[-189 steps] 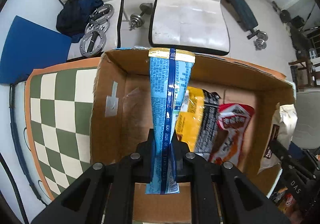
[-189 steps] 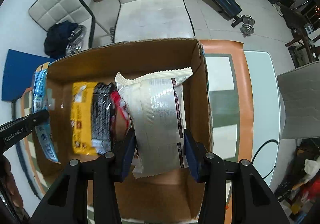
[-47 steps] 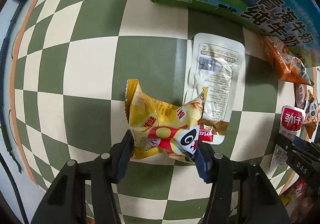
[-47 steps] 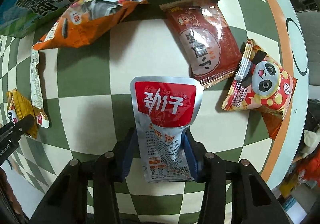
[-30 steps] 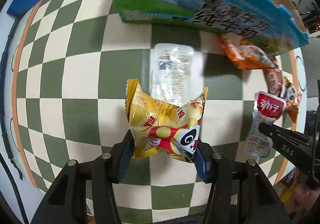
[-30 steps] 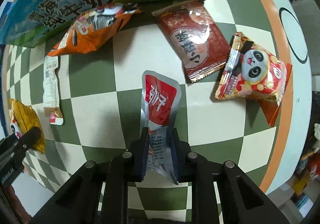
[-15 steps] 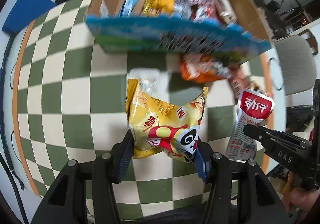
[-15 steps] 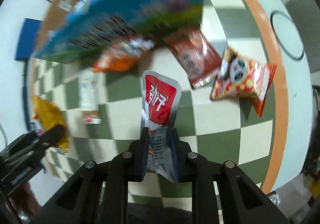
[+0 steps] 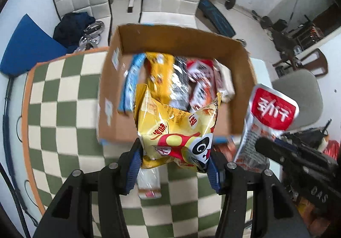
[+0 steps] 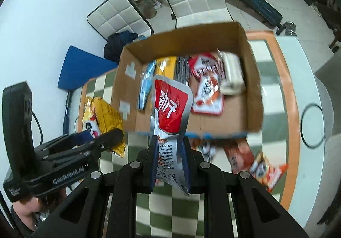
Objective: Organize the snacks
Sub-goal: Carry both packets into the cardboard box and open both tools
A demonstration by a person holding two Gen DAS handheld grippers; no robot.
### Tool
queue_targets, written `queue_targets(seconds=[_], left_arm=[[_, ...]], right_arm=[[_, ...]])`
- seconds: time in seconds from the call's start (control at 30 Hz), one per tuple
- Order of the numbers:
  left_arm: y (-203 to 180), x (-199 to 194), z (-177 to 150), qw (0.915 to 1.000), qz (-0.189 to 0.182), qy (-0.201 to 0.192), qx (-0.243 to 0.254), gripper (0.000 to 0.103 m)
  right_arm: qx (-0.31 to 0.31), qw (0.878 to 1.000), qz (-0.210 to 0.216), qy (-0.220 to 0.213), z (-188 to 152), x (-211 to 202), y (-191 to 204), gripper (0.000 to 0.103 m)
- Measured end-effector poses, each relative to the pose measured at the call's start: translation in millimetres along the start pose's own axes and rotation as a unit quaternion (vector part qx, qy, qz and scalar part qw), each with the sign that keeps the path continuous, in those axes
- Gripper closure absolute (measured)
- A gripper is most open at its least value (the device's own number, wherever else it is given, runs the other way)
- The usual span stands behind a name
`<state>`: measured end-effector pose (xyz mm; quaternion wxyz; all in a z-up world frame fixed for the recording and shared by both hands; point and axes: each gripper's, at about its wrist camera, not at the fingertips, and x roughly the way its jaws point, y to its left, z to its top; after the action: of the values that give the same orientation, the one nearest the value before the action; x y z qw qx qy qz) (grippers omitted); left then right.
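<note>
The left gripper is clamped on a yellow snack bag with a panda face printed on it, its 2 blue-padded fingers squeezing the bag's lower sides. The bag is held in the air in front of the near wall of the cardboard box, its crumpled top overlapping the view of the box's open inside.

The right gripper is pinched tight on a silver pouch with a red label, which stands upright between the fingers, also raised before the box's near wall.

The box sits toward the far edge of the green-and-cream checkered table. Inside it several packets stand on edge in a row: a blue packet by the left wall, then a yellow one, a black-and-silver one, a red-and-white one, and a cream packet toward the right wall.

On the table just in front of the box lie a white packet, a brown-red packet and an orange panda bag near the right edge; motion blur hides their details.
</note>
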<state>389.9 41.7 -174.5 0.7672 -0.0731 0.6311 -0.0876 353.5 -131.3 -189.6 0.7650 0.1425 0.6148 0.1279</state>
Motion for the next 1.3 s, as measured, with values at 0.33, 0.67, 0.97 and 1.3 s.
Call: queue_targets(seconds=[0.33,0.67,0.97,1.3], left_arm=[[33.7,95.1,61.5,0.9938,0.011,0.109,-0.020,0.052],[52.9,146.4,63.3,0.9837,0.000,0.174,-0.045,0.052],[56.6,154.5,60.3,0.9816,-0.003,0.185,-0.045,0.049],[78.8,124.9,65.5,0.9874,0.005,0.145,-0.062,0.013]], right_arm=[[0.007,0.999,0.007,0.047,64.5,87.3,5.6,0.081],[0.009,0.995,-0.003,0.096,69.7,147.8,-4.8,0.081],[0.002,0.992,0.002,0.129,68.8,174.9,-6.0,0.079],[-0.019,0.990,-0.065,0.123,77.7,162.4,-8.2,0.010]])
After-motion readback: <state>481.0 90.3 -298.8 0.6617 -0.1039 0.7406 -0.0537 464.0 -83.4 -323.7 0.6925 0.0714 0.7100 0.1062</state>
